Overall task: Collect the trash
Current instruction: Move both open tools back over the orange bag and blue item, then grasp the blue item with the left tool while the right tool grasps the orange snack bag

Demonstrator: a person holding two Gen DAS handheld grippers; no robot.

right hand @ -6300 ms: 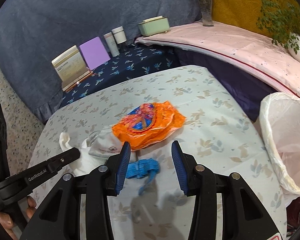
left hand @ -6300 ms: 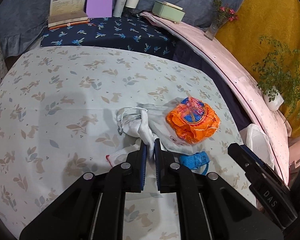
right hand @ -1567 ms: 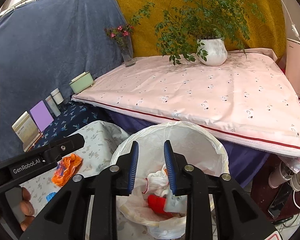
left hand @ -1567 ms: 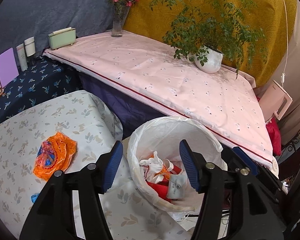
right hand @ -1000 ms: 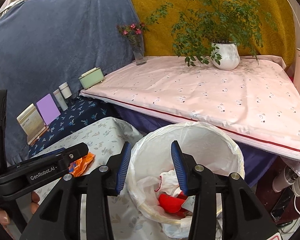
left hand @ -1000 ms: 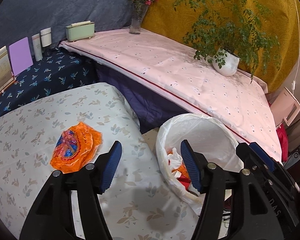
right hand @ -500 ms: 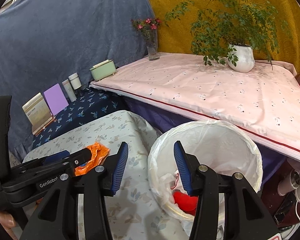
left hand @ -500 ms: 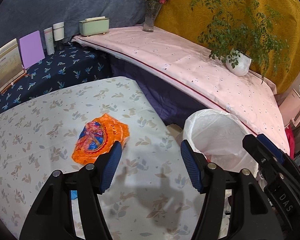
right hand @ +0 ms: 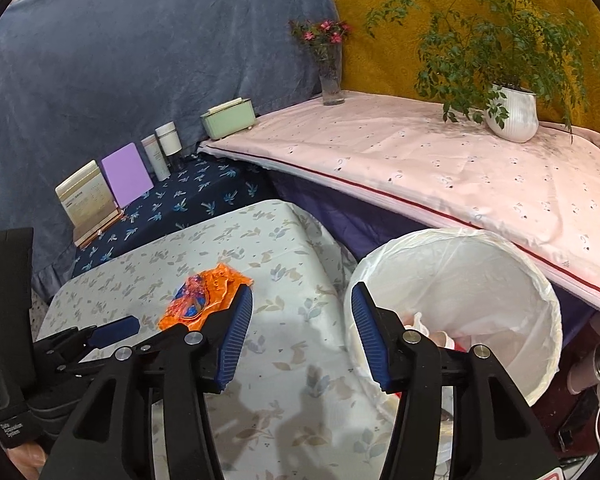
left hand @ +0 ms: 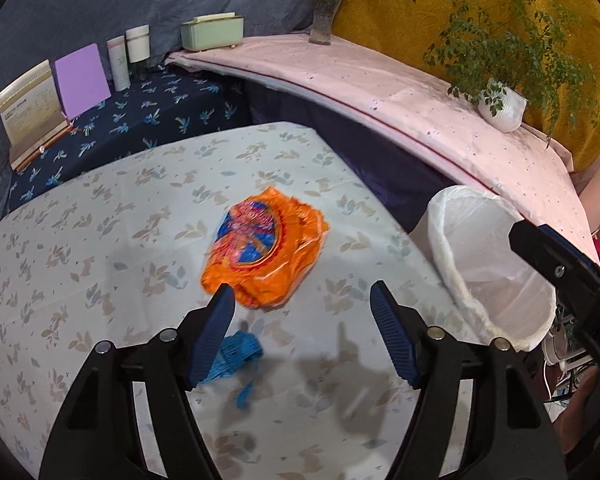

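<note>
A crumpled orange snack wrapper (left hand: 264, 250) lies on the leaf-patterned tablecloth (left hand: 100, 264), and a small blue scrap (left hand: 230, 356) lies nearer, partly behind a left fingertip. My left gripper (left hand: 302, 300) hovers just short of the wrapper, its jaws opening with nothing between them. My right gripper (right hand: 302, 306) hangs over the table's right edge beside the white-lined trash bin (right hand: 500, 256); its jaws are opening and empty too. The wrapper (right hand: 204, 300) shows left of the right gripper. Trash lies in the bin's bottom.
A navy-clothed ledge (left hand: 140, 120) behind the table holds a calendar, a purple card and two bottles. A pink-covered bench (right hand: 440, 160) carries a green box, a flower vase and a potted plant (right hand: 512, 112). The bin (left hand: 488, 264) stands off the table's right edge.
Both grippers swung left from over the bin towards the table. The orange wrapper has come close in front of the left gripper, and both sets of jaws stand wider.
</note>
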